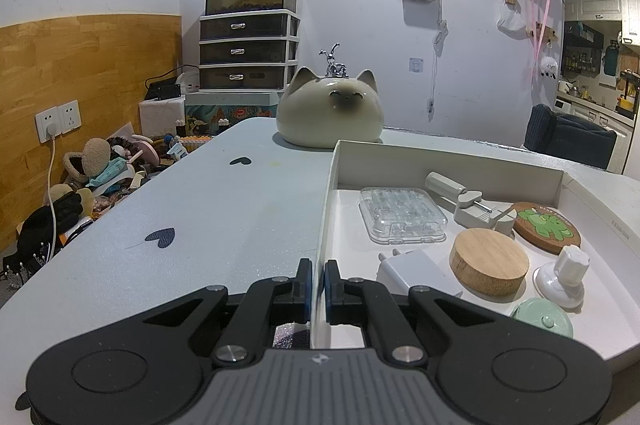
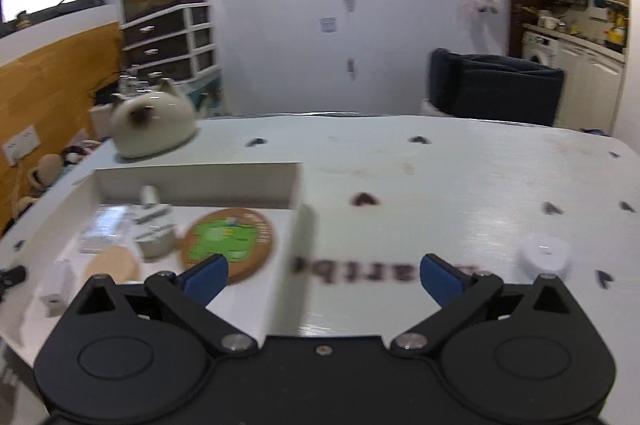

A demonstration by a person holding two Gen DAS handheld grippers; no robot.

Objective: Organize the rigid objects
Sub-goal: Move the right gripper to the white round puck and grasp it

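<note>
My left gripper (image 1: 318, 289) is clamped on the white tray's (image 1: 326, 209) near-left wall, holding it put. My right gripper (image 2: 324, 279) is spread wide, nothing in it. The last stray, a small white puck (image 2: 545, 257), sits on the table (image 2: 440, 177) just right of those jaws (round, so no long axis), so it's the right hand's job.

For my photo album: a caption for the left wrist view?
Left tongs pinch the white box wall, steadying a tray of sorted objects.
</note>
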